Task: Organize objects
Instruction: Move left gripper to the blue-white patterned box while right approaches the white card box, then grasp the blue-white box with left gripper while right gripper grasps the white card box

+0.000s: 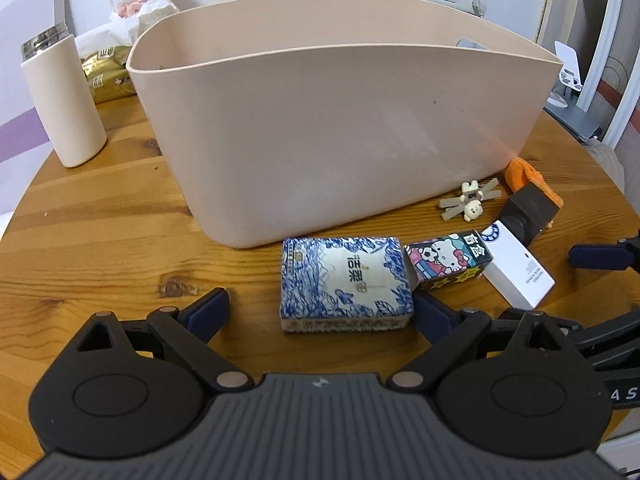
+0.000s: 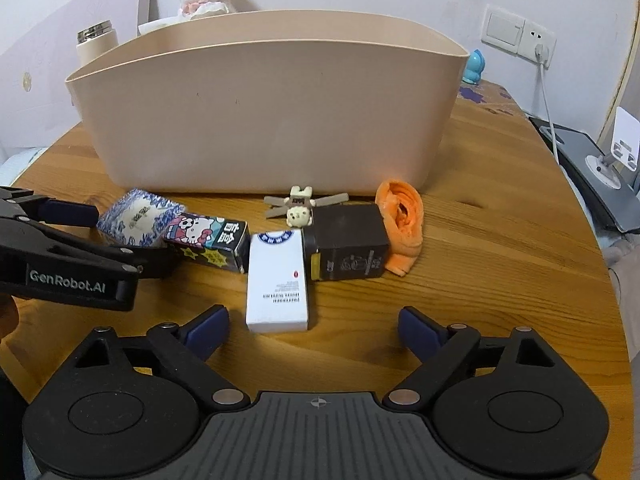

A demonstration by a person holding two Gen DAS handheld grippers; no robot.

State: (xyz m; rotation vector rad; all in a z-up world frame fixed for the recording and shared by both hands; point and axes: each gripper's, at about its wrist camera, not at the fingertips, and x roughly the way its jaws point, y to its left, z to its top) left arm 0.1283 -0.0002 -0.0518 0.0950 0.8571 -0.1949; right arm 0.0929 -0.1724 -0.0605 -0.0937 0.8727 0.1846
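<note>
The left gripper [image 1: 320, 312] stands wide open low over the wooden table [image 1: 100, 240], its right finger just beside the near right corner of the blue-and-white tissue pack [image 1: 346, 280] and its left finger well clear on the other side, so the pack lies within the gap but off to the right. That pack sits just in front of the near wall of the big beige bin [image 1: 320, 120], which looks empty from here though its floor is hidden. It should be light and soft under a crinkly film, so I would take it across its short sides near the middle and squeeze gently, since it will give. Touching it on the right is the cartoon cat box [image 1: 448, 260], likely light, stiff card that could crush at a corner. Next comes the white box [image 2: 277, 280], lying flat with one end toward the right gripper [image 2: 314, 332], whose fingers are also spread wide and holding nothing; the box is smooth and rigid, best gripped across its narrow width. Beside it stands the dark box [image 2: 346, 248], probably heavier and stiff, with a small bear clip [image 2: 299, 206] lying beyond it by the bin wall, fiddly and easy to flick away. Farthest right, against the dark box, lies the orange cloth [image 2: 402, 224], limp, to be pinched at a fold.
</note>
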